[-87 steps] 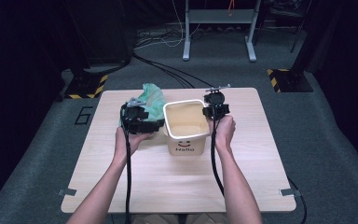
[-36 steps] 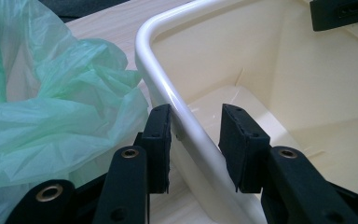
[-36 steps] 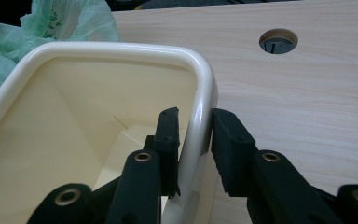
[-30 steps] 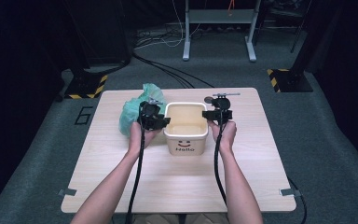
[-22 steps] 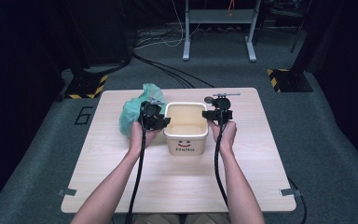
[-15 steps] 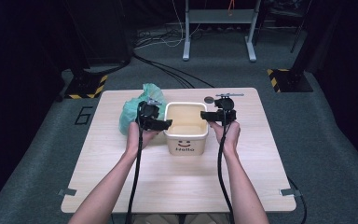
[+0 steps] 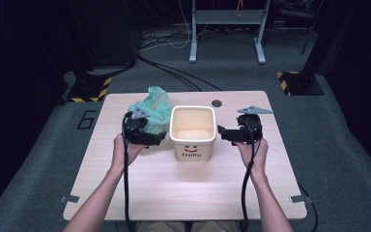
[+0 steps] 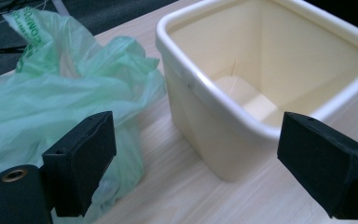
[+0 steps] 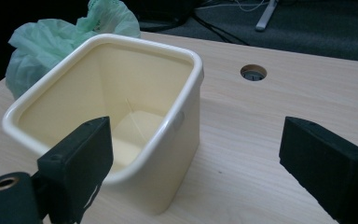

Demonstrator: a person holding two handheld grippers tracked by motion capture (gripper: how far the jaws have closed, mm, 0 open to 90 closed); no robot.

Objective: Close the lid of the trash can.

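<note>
Presently the cream bin (image 7: 192, 131) stands upright at table (image 7: 174, 193) centre, free of both tools. Left gripper (image 7: 157, 138) at its nine o'clock and right gripper (image 7: 221, 132) at three o'clock have just been opening, jaws spread, nothing between. Green bag (image 7: 150, 108) lies at ten o'clock.

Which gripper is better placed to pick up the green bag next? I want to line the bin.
Probably the left gripper: the green bag lies right beside it, left of the bin. Its jaws have just opened, empty. The right gripper is across the bin.
</note>
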